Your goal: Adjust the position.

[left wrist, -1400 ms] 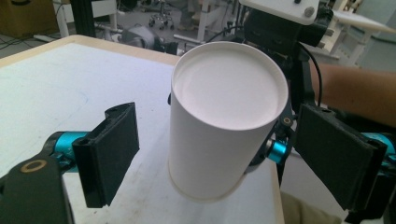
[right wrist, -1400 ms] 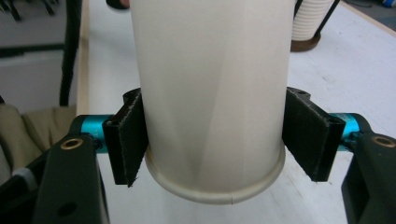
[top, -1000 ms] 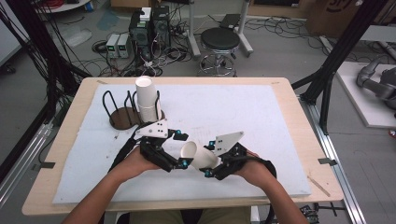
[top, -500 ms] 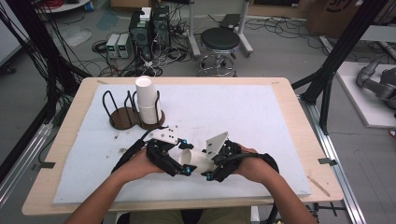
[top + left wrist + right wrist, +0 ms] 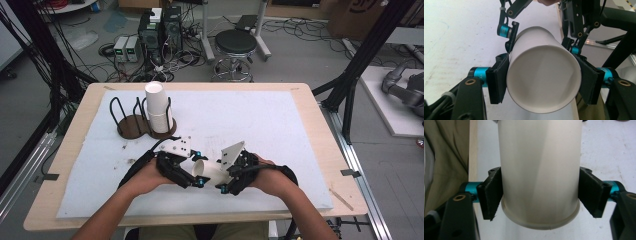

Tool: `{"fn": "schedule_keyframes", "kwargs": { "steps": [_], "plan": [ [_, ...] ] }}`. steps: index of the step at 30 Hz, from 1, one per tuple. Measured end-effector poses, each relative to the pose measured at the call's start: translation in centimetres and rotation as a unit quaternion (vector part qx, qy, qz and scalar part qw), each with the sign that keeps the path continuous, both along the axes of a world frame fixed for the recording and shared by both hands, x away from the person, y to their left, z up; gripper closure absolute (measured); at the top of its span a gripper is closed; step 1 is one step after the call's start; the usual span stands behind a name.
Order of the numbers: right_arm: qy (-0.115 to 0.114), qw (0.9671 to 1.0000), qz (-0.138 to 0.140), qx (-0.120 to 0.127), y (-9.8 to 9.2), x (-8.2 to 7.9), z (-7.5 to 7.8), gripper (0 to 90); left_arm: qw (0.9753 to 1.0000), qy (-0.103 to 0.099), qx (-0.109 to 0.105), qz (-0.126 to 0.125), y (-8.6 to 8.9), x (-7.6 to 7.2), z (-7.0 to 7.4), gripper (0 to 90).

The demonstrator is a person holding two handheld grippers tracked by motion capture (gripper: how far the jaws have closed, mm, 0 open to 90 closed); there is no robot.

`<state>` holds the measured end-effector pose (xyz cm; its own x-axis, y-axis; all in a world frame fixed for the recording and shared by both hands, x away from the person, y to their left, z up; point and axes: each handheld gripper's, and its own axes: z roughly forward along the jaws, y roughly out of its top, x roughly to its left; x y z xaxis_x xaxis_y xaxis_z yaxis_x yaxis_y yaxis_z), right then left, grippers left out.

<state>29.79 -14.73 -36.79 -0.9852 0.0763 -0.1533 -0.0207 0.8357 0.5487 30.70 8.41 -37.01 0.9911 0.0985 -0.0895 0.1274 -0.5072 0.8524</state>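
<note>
Cups (image 5: 210,171), white paper ones nested together, lie sideways between both grippers, low over the near middle of the white surface (image 5: 280,125). At left, the left gripper (image 5: 196,175) has its fingers (image 5: 497,83) clamped on the open-mouthed end; at right, the right gripper (image 5: 223,184) has its fingers (image 5: 491,195) pressed against the rim end. Farther back left, a wire rack (image 5: 142,120) holds another stack (image 5: 158,107). Pulling apart off-axis could jam the nested walls, and too hard a squeeze would likely crumple the thin paper or let one end slip free.
</note>
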Motion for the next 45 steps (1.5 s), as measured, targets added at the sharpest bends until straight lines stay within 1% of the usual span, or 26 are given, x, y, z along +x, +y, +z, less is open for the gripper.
{"fn": "schedule_keyframes", "kwargs": {
  "steps": [1,2,4,7,9,10,12,13,16,18,19,20,21,22,23,24,25,32,34,35,36,38,40,41,42,45],
  "plan": [
    [0.003,0.9999,-0.001,0.012,-0.1,0.0,0.0,22.8,1.0,0.0,0.0,0.0,0.0,0.0,0.0,34.2],
    [0.001,0.9997,-0.006,0.024,-0.3,-0.1,0.1,21.1,1.0,0.002,-0.007,-0.002,0.1,0.0,-0.1,34.3],
    [0.007,0.9987,-0.007,0.049,-0.7,-0.1,0.3,21.1,0.9999,0.001,-0.013,-0.002,0.4,0.1,-0.2,34.3],
    [0.008,0.9952,-0.023,0.095,-1.5,-0.1,0.6,21.1,0.9994,0.008,-0.034,0.009,0.9,0.2,-0.5,34.3],
    [0.01,0.9902,-0.035,0.135,-2.3,-0.2,0.7,21.1,0.9987,0.01,-0.047,0.015,1.3,0.3,-0.6,34.2],
    [0.014,0.9869,-0.041,0.156,-2.7,-0.2,0.8,21.1,0.9983,0.011,-0.053,0.021,1.4,0.4,-0.7,34.2],
    [0.005,0.9803,-0.055,0.19,-3.4,-0.3,0.9,21.1,0.998,0.005,-0.056,0.027,1.7,0.4,-0.9,34.2],
    [-0.004,0.9773,-0.066,0.201,-3.8,-0.4,0.9,21.1,0.9977,0.004,-0.061,0.031,1.9,0.4,-0.9,34.2],
    [-0.011,0.9676,-0.087,0.236,-4.9,-0.5,0.7,20.5,0.9961,-0.001,-0.079,0.041,2.4,0.6,-1.2,34.2],
    [-0.009,0.9621,-0.098,0.254,-5.4,-0.6,0.6,20.1,0.9946,-0.003,-0.094,0.043,2.6,0.6,-1.5,34.2],
    [-0.01,0.9606,-0.1,0.259,-5.6,-0.6,0.4,20.1,0.9937,-0.003,-0.103,0.044,2.7,0.6,-1.6,34.2],
    [-0.008,0.9593,-0.104,0.262,-5.7,-0.7,0.3,20.1,0.9937,-0.003,-0.103,0.044,2.7,0.6,-1.6,34.2],
    [-0.009,0.9581,-0.107,0.266,-5.9,-0.7,0.1,20.1,0.9921,-0.004,-0.118,0.043,3.0,0.5,-1.9,34.2],
    [-0.009,0.9581,-0.107,0.266,-5.9,-0.7,0.1,20.1,0.9921,-0.004,-0.118,0.043,3.0,0.5,-1.9,34.2],
    [0.003,0.9564,-0.109,0.271,-6.1,-0.7,-0.3,20.1,0.9906,-0.006,-0.13,0.042,3.2,0.5,-2.1,34.2],
    [0.007,0.9561,-0.108,0.273,-6.2,-0.8,-0.5,20.1,0.9906,-0.006,-0.13,0.042,3.2,0.5,-2.1,34.2],
    [0.013,0.9554,-0.11,0.274,-6.3,-0.9,-0.7,20.1,0.9886,-0.005,-0.146,0.039,3.4,0.5,-2.3,34.2],
    [0.045,0.9496,-0.102,0.293,-6.6,-1.0,-1.9,20.1,0.983,-0.009,-0.183,0.017,4.3,0.3,-2.4,34.3],
    [0.054,0.9478,-0.097,0.299,-6.6,-1.1,-2.1,20.1,0.9816,-0.007,-0.19,0.015,4.5,0.3,-2.4,34.3],
    [0.054,0.9478,-0.097,0.299,-6.6,-1.1,-2.1,20.1,0.9816,-0.007,-0.19,0.015,4.5,0.3,-2.4,34.3],
    [0.063,0.9473,-0.091,0.301,-6.4,-1.1,-2.3,20.1,0.981,-0.007,-0.194,0.013,4.6,0.3,-2.4,34.3],
    [0.069,0.9478,-0.087,0.299,-6.2,-1.2,-2.5,20.1,0.9804,-0.006,-0.196,0.013,4.7,0.3,-2.4,34.3],
    [0.076,0.9475,-0.086,0.299,-6.0,-1.2,-2.7,20.1,0.9807,-0.008,-0.195,0.01,4.7,0.2,-2.3,34.3],
    [0.078,0.9469,-0.085,0.3,-5.9,-1.1,-2.8,20.1,0.9796,-0.006,-0.201,0.007,4.5,0.1,-2.3,34.3],
    [0.084,0.9459,-0.086,0.301,-5.8,-1.2,-2.8,20.1,0.9791,-0.006,-0.203,0.005,4.5,0.1,-2.3,34.3],
    [0.088,0.9432,-0.083,0.31,-5.6,-1.1,-2.7,20.1,0.9772,-0.004,-0.212,-0.004,4.3,-0.1,-2.2,34.4]
  ]
}}
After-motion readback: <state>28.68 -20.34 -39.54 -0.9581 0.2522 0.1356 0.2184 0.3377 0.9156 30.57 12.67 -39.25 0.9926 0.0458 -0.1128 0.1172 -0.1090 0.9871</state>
